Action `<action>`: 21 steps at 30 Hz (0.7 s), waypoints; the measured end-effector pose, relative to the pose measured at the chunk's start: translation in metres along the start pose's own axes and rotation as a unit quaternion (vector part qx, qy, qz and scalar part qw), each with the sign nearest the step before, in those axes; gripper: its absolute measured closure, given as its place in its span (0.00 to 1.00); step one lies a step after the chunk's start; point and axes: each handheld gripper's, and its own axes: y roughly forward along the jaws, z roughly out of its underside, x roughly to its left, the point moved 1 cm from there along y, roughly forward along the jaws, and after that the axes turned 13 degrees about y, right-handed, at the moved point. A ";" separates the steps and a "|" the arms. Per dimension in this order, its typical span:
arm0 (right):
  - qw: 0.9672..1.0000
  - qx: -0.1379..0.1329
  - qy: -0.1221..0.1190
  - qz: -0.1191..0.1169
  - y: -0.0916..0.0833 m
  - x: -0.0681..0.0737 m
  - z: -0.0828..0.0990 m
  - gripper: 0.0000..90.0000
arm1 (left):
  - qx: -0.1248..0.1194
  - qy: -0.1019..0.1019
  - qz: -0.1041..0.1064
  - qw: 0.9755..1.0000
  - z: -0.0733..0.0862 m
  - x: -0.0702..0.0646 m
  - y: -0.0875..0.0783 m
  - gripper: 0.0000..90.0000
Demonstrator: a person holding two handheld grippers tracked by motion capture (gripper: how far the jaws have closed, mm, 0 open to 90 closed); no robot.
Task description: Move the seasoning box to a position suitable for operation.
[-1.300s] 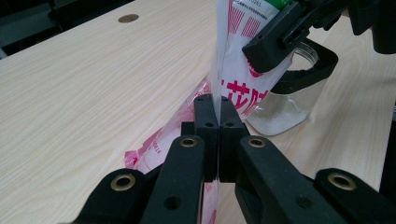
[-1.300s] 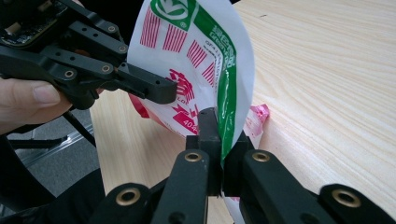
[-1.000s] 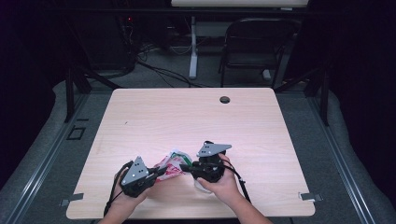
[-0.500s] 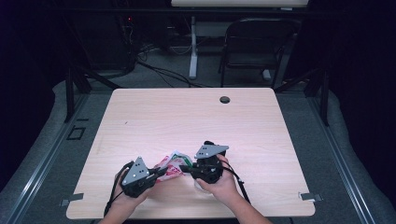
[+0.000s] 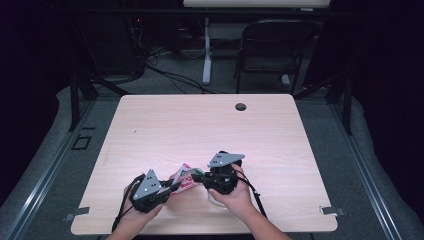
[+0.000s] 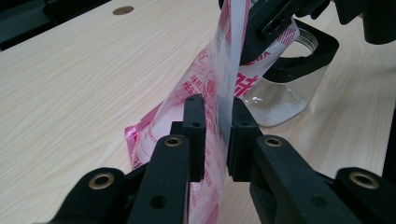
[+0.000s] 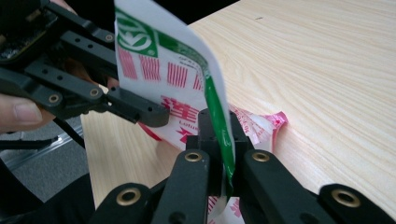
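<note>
Near the front edge of the pale wooden table (image 5: 165,120), the person's two hands sit close together, each wrapped around a black two-jaw gripper topped with a grey three-cornered plate. Between them hangs a thin plastic packet (image 5: 183,176), white and pink with red print and a green band along one edge, held up off the tabletop and stretched from one tool to the other. The left gripper (image 6: 216,122) has the packet's clear, pink-printed film running straight between its two pads; its jaws have just been easing apart, and a sliver of space shows beside the film, so they stand narrowly parted around the plastic rather than clamping it. The right gripper (image 7: 218,150) is pinched tight on the packet's green-edged side, its pads pressed flat against the sheet with no gap to be seen. From the right gripper view, the left tool's black jaws reach in from the side and meet the packet lower down, with the person's left fingers (image 7: 21,112) curled around the handle behind them. Just behind the packet, close under the right hand, stands a small clear jar (image 6: 285,100) with a little white powder in its bottom, upright on the table and open at the top. Farther back, a dark round hole (image 5: 240,106) marks the tabletop.
</note>
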 end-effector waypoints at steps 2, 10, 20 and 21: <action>1.000 -0.002 -0.001 0.000 0.001 0.000 -0.002 1.00 | -0.001 -0.004 -0.001 1.000 0.001 0.001 0.001 0.87; 1.000 -0.016 0.001 -0.002 0.003 0.000 -0.005 1.00 | 0.011 -0.011 0.000 1.000 0.007 0.003 0.004 0.81; 0.999 -0.035 0.005 -0.003 0.001 -0.001 -0.006 1.00 | 0.038 -0.017 0.021 0.999 0.017 0.004 0.019 0.76; 0.999 -0.035 0.004 -0.003 0.001 -0.001 -0.006 1.00 | 0.039 -0.016 0.022 0.999 0.018 0.003 0.021 0.75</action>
